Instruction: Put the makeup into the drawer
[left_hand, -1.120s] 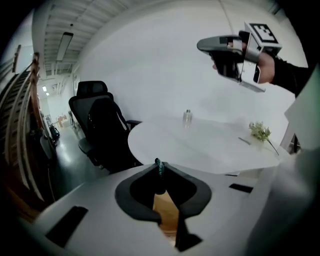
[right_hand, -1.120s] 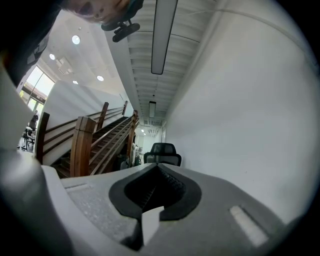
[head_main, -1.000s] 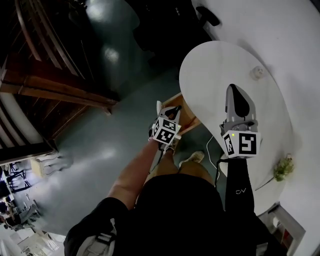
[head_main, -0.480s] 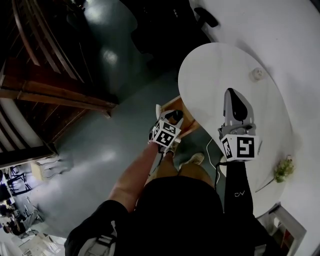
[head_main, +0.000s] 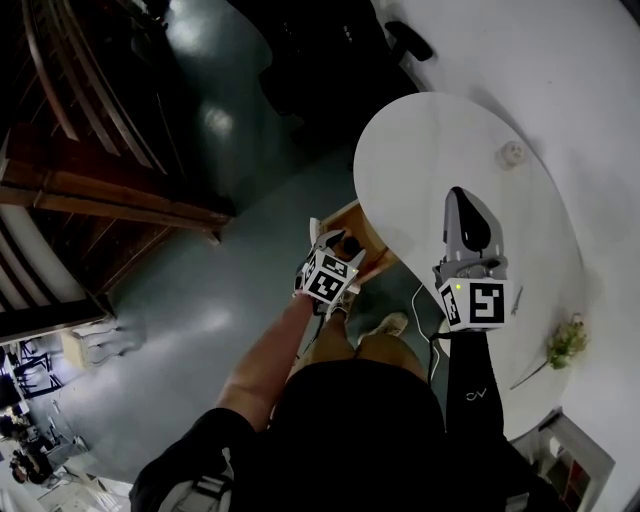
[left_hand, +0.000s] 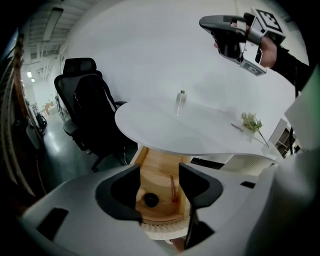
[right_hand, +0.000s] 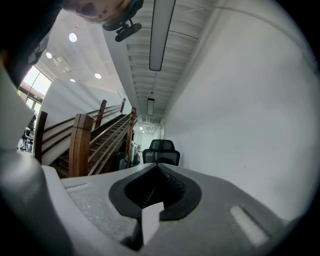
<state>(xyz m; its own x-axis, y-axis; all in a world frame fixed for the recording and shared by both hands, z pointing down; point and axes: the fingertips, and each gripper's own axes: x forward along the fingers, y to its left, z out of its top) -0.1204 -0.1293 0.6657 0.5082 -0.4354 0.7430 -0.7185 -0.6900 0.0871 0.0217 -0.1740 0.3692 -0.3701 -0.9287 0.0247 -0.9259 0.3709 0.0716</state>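
The wooden drawer (left_hand: 156, 162) stands pulled out under the white table (left_hand: 165, 132). On its floor lie a black round makeup pot (left_hand: 151, 200) and a thin reddish pencil (left_hand: 173, 189). My left gripper (left_hand: 160, 176) points down over the drawer; its jaws have just been opening and stand open with nothing between the pads. In the head view the left gripper (head_main: 344, 244) hangs above the drawer (head_main: 368, 236). My right gripper (head_main: 459, 196) hovers level above the table with its jaws shut and empty; in its own view the right gripper (right_hand: 156, 172) faces across the room.
A small clear bottle (left_hand: 180, 102) stands far back on the table, and a green sprig (left_hand: 251, 121) lies near its right end. Black office chairs (left_hand: 85, 95) stand left of the table. A wooden staircase (right_hand: 95, 140) rises beyond. The person's legs and a shoe (head_main: 385, 322) are under the table edge.
The left gripper's jaws have spread apart over the drawer, and the dark thing seen at them before now lies in the drawer. The right gripper has stayed put.
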